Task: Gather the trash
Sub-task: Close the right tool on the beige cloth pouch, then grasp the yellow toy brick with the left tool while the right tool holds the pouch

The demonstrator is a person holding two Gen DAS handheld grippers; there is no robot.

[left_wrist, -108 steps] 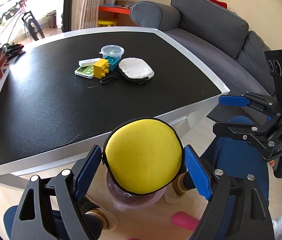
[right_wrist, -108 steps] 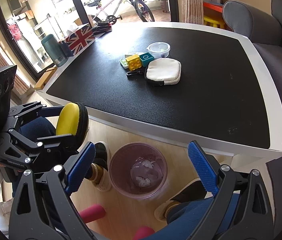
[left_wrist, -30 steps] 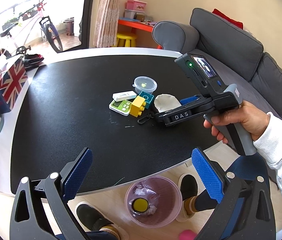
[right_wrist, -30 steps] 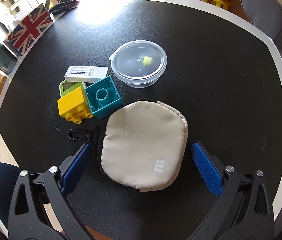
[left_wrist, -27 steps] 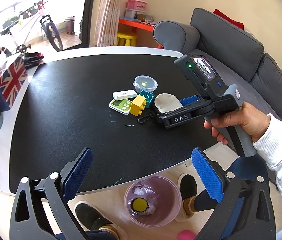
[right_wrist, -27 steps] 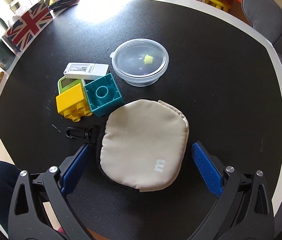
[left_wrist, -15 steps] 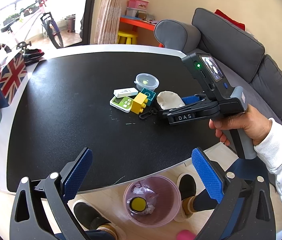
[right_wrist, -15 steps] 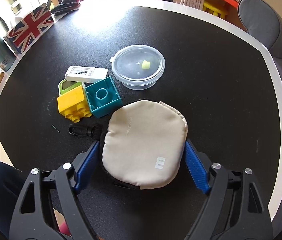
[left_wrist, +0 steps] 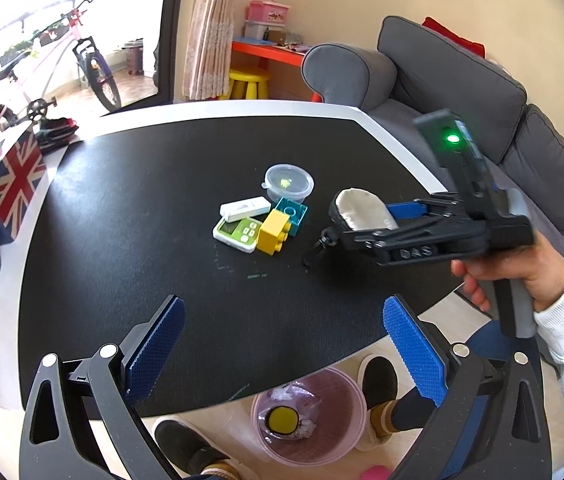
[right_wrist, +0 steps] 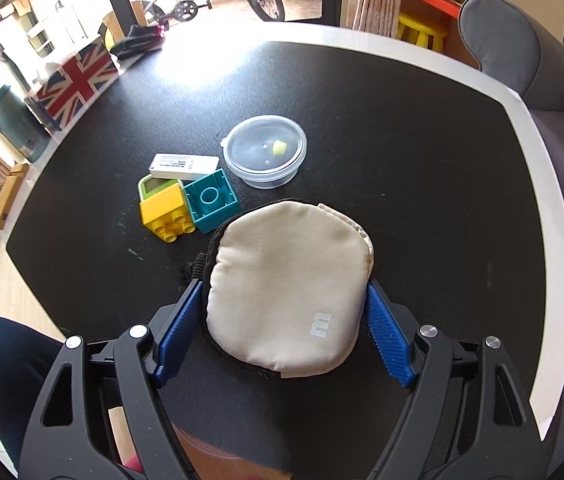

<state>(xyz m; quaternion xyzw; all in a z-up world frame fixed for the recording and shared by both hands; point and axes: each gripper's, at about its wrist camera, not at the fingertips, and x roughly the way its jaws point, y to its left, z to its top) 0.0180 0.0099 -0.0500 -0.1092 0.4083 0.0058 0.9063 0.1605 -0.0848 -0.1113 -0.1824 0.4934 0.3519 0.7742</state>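
Both tongs first: our right gripper [right_wrist: 283, 318] is clamped on the beige pouch [right_wrist: 287, 292], its blue pads pressing the pouch's two sides, and the pouch looks lifted clear of the table, its black clip dangling; our left gripper [left_wrist: 282, 344] hangs with its pads wide apart and nothing between them. We judge the job partly done: the pink bin [left_wrist: 309, 416] on the floor at 6 o'clock in the left view already holds a yellow round case [left_wrist: 282, 420] and some crumpled wrap, and the pouch is next to go. At 11 o'clock from the pouch remain the clear lidded tub [right_wrist: 265, 151], the teal block [right_wrist: 210, 200], the yellow block [right_wrist: 166, 210], a white stick [right_wrist: 184, 165] and a green-and-white gadget [left_wrist: 238, 234] under them. Our black table [right_wrist: 421, 128] has a white rim; a grey sofa [left_wrist: 461, 88] sits at 2 o'clock, a bicycle [left_wrist: 78, 64] at 10, a Union Jack box [left_wrist: 14, 182] at 9.
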